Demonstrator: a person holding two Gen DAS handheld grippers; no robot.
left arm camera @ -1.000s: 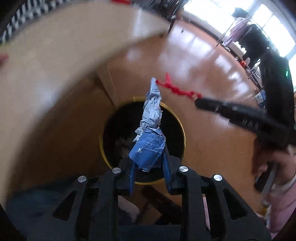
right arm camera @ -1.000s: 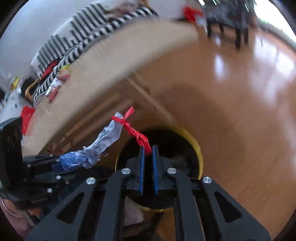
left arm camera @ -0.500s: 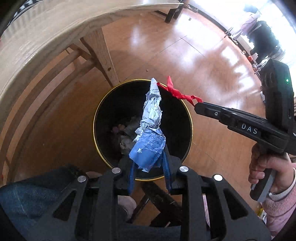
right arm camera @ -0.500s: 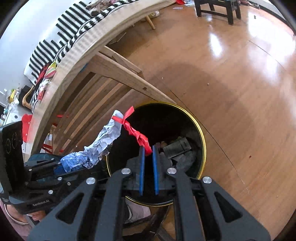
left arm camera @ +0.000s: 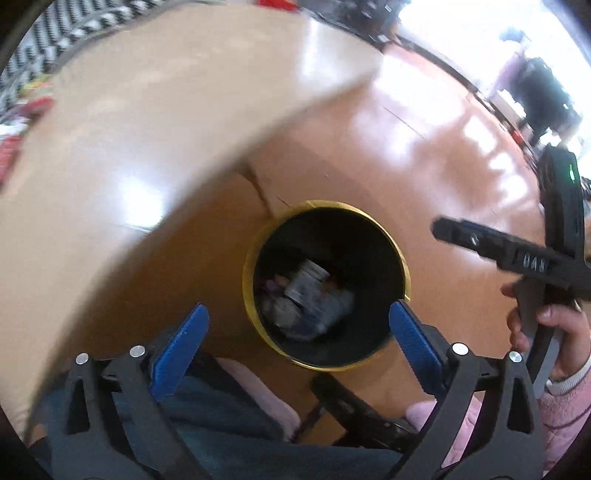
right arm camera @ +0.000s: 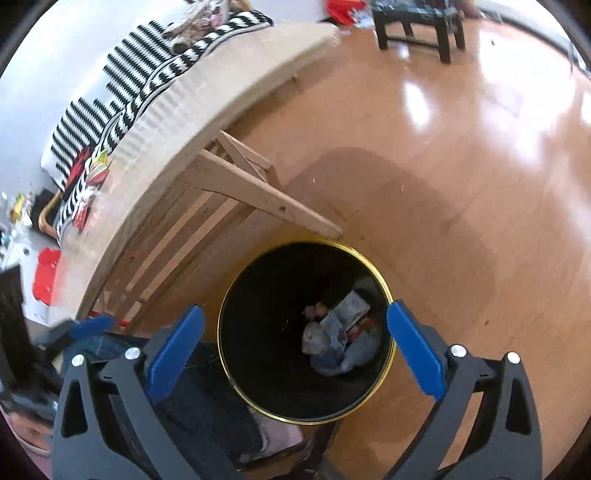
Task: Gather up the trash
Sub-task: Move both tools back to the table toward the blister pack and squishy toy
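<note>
A black trash bin with a gold rim [left arm camera: 400,258] [right arm camera: 384,288] stands on the wooden floor below both grippers. Crumpled grey and blue paper trash [left arm camera: 306,295] [right arm camera: 336,339] lies inside it with other scraps. My left gripper [left arm camera: 299,328] is open and empty above the bin. My right gripper [right arm camera: 295,332] is open and empty above the bin too. The right gripper also shows in the left wrist view [left arm camera: 495,243], held by a hand at the right.
A light wooden table [left arm camera: 147,110] [right arm camera: 207,110] stands beside the bin, its leg [right arm camera: 258,192] close to the rim. A striped cloth [right arm camera: 122,92] and small items lie on it. A dark stool [right arm camera: 417,26] stands far off. The person's legs [right arm camera: 207,402] are below.
Both grippers opened. The blue-and-grey paper and the red strip left the jaws and now lie in the bin. Both grippers have lifted, so the bin looks smaller.
</note>
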